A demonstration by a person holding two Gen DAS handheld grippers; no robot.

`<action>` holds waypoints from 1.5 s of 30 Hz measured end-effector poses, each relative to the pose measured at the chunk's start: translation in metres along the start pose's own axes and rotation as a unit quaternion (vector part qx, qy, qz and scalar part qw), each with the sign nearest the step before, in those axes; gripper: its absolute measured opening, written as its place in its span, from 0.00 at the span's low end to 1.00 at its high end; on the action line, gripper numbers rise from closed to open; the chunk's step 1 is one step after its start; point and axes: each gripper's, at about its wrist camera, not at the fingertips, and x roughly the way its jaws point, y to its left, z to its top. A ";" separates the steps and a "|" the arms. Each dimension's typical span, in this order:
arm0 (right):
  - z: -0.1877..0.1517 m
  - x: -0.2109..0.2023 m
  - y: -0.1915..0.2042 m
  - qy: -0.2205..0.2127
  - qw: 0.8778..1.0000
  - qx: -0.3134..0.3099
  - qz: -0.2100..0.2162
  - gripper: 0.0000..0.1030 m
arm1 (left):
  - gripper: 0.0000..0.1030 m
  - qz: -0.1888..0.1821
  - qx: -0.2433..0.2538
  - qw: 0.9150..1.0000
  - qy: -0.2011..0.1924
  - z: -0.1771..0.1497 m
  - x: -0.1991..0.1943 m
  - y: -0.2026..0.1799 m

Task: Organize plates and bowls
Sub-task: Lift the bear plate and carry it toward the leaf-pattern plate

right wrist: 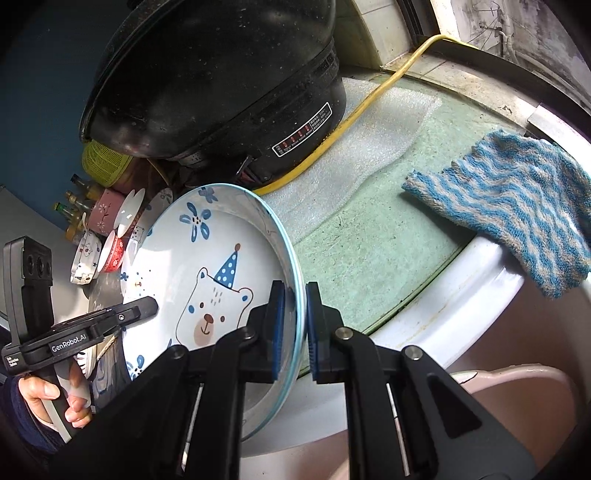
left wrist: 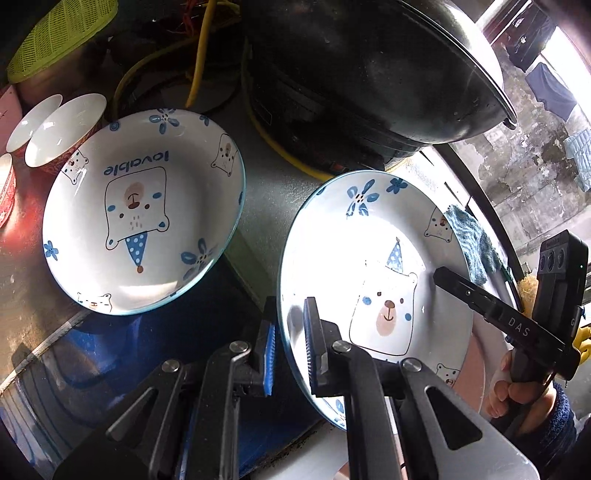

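Observation:
A white bear-print plate [left wrist: 373, 280] is held tilted between both grippers. My left gripper [left wrist: 290, 354] straddles its left rim, one pad on each side. My right gripper [right wrist: 295, 328] is closed on its opposite rim; the plate also shows in the right wrist view [right wrist: 207, 280]. The right gripper shows in the left wrist view [left wrist: 498, 310], and the left gripper in the right wrist view [right wrist: 110, 317]. A matching bear-print bowl [left wrist: 144, 210] marked "lovable" lies on the counter to the left. Small bowls [left wrist: 62, 129] stand behind it.
A large black cooker [left wrist: 369, 74] with a yellow cable [right wrist: 369, 99] stands just behind the plate. A blue striped cloth [right wrist: 517, 210] hangs on the white sink rim [right wrist: 461, 295]. A green basket [left wrist: 59, 33] and bottles [right wrist: 74, 206] sit at the far left.

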 end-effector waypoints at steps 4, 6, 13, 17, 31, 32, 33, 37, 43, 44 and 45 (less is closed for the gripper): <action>0.001 -0.002 0.015 -0.002 1.000 -0.011 0.001 0.12 | 0.11 0.001 -0.004 1.000 -0.010 -0.003 -0.013 0.009; 0.002 -0.002 0.023 -0.003 1.000 -0.017 0.002 0.12 | 0.11 0.001 -0.007 1.000 -0.016 -0.004 -0.020 0.015; 0.004 0.003 0.055 -0.001 0.999 -0.042 0.009 0.12 | 0.11 0.007 -0.021 0.999 -0.037 -0.010 -0.044 0.038; 0.003 0.007 0.073 0.002 0.998 -0.055 0.016 0.12 | 0.11 0.014 -0.028 0.999 -0.045 -0.014 -0.058 0.054; -0.004 0.026 0.140 0.017 0.994 -0.103 0.033 0.12 | 0.11 0.030 -0.072 0.994 -0.075 -0.030 -0.100 0.111; -0.004 0.027 0.145 0.018 0.994 -0.107 0.035 0.12 | 0.11 0.031 -0.076 0.994 -0.077 -0.031 -0.102 0.115; -0.005 0.028 0.149 0.019 0.993 -0.110 0.035 0.12 | 0.11 0.032 -0.079 0.993 -0.080 -0.032 -0.105 0.120; -0.007 0.033 0.168 0.025 0.991 -0.126 0.040 0.12 | 0.11 0.037 -0.092 0.991 -0.087 -0.041 -0.117 0.136; -0.012 0.042 0.195 0.033 0.987 -0.147 0.050 0.12 | 0.11 0.046 -0.108 0.988 -0.099 -0.054 -0.135 0.159; -0.012 0.043 0.199 0.035 0.987 -0.150 0.052 0.12 | 0.11 0.048 -0.112 0.987 -0.101 -0.056 -0.138 0.164; -0.014 0.044 0.203 0.035 0.986 -0.153 0.053 0.12 | 0.11 0.050 -0.115 0.987 -0.103 -0.057 -0.140 0.168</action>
